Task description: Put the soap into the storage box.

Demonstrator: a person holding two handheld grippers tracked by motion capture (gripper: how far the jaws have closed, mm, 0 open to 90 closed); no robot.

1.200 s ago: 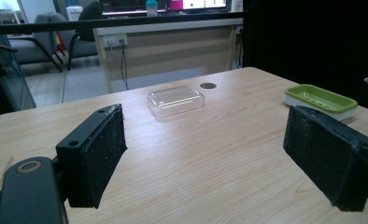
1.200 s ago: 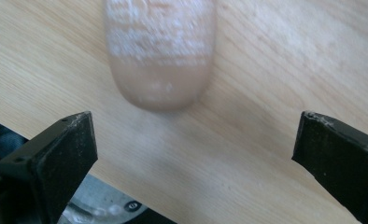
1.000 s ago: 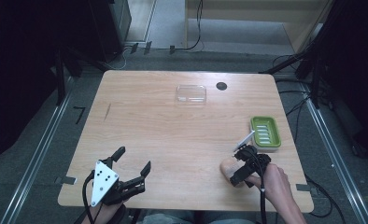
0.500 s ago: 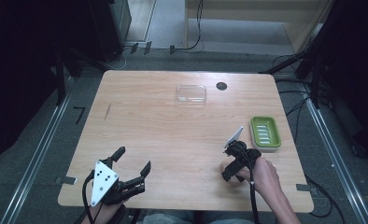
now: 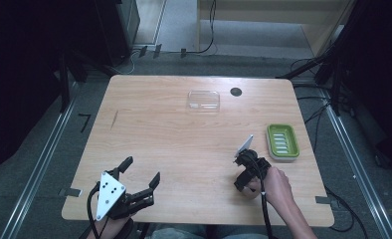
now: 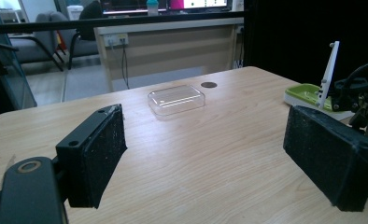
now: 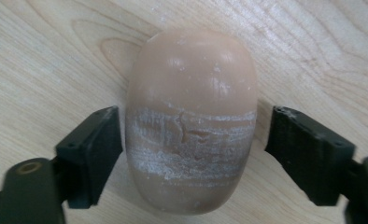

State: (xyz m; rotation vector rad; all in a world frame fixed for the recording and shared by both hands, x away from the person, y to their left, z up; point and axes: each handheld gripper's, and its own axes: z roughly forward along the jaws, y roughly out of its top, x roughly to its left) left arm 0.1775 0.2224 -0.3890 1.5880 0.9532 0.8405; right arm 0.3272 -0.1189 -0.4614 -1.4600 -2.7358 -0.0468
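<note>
A beige oval soap bar [image 7: 191, 121], chalky white across its middle, lies on the wooden table [image 5: 154, 129]. My right gripper [image 7: 194, 121] points down over it, open, with one jaw on each side; the left jaw is close against the soap and a narrow gap shows at the right jaw. From the high view this gripper [image 5: 245, 173] sits at the table's front right, just left of a green soap dish [image 5: 282, 142]. My left gripper [image 5: 142, 170] rests open at the front left, holding nothing [image 6: 205, 158].
A clear plastic lid or shallow tray [image 5: 203, 100] lies at the back centre, with a small dark round spot [image 5: 236, 91] to its right. The green soap dish [image 6: 308, 93] stands close to the table's right edge.
My right gripper has moved left from beside the green dish and tipped down over the soap bar, which now sits between its jaws. The left gripper has stayed still.
</note>
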